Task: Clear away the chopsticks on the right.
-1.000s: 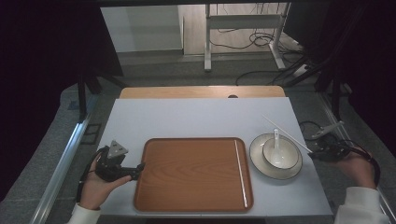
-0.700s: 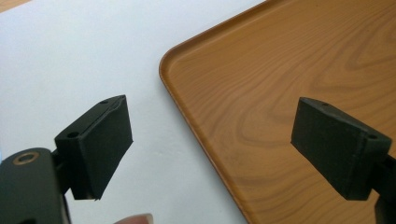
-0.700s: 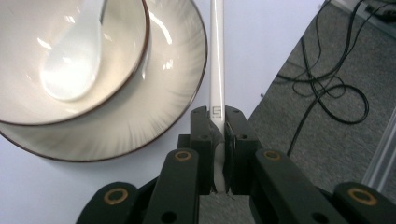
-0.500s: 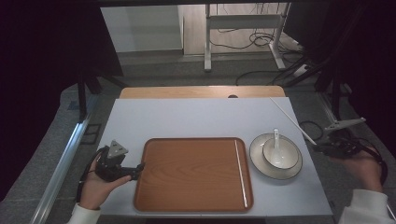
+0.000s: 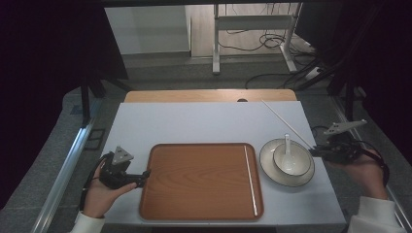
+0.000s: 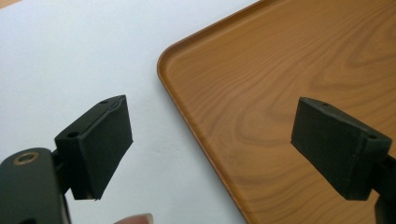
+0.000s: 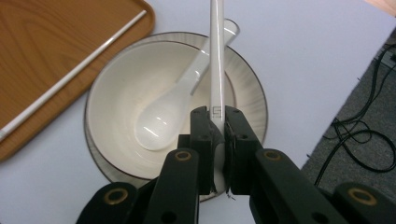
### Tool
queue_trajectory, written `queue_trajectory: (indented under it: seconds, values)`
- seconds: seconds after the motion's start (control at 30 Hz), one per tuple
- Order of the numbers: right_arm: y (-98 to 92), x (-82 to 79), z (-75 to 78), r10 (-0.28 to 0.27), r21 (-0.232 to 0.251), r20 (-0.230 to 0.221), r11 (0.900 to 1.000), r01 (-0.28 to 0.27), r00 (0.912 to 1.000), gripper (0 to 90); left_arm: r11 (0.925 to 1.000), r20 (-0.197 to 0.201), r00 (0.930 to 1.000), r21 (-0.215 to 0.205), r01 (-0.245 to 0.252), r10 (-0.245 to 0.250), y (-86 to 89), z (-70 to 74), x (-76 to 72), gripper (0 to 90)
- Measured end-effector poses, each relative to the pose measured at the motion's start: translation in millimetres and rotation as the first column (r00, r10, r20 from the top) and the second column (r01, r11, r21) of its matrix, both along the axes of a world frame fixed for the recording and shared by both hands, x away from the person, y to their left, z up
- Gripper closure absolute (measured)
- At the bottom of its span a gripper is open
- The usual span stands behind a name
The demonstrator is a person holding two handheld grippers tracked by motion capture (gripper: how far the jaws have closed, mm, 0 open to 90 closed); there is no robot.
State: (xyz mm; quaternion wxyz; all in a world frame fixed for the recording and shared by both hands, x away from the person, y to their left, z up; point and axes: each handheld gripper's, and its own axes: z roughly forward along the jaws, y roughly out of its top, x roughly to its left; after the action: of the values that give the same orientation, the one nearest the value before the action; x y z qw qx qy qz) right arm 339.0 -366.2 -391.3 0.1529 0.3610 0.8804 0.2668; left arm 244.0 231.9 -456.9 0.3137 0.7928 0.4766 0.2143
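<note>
The work in hand looks like setting tableware onto the tray (image 5: 201,179), and it appears partly done. One chopstick (image 5: 250,178) already lies on the tray, along its right edge, running front to back. The second chopstick (image 7: 216,56) is clamped between the closed jaws of the right gripper (image 5: 318,151), held by one end; in the high view it slants up and away from the gripper, over the table right of the tray and above the far side of the bowl (image 5: 291,159). It is lifted clear of the table, touching nothing but the jaws as far as I can tell.

The bowl stands on a plate (image 5: 272,172) just right of the tray, and a spoon (image 7: 180,105) rests inside the bowl with its handle over the rim. None of these three is on the tray yet.

The left gripper (image 5: 142,175) sits at the tray's left edge, low over the table. Its jaws stand wide apart with nothing between the pads; in the left gripper view the tray's rounded corner lies between and beyond them, not touched.

What is left, in my judgement: carry the held chopstick across to the tray and lay it beside the first, and then perhaps move the bowl, plate and spoon over. The tray's middle and left are bare, so there is room.
</note>
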Motion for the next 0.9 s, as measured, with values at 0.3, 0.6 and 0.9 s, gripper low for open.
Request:
queue_trajectory:
  seconds: [0.3,0.6,0.9]
  values:
    - [37.3,-6.6,6.6,0.072,0.029,-0.01,0.997,-0.072,0.9974,83.7,1.0,0.002,1.0,0.0,-0.001,0.001,0.5,0.7,-0.1,12.1]
    - [82.2,-18.7,13.2,0.141,0.025,-0.012,0.99,-0.14,0.99,83.8,1.0,0.005,1.0,-0.005,-0.001,0.001,1.0,2.0,-0.9,12.1]
    - [118.0,-23.5,0.7,0.167,0.022,-0.042,0.986,-0.166,0.9851,83.8,0.9999,0.005,1.0,-0.016,-0.003,0.003,2.8,2.3,-0.9,12.1]
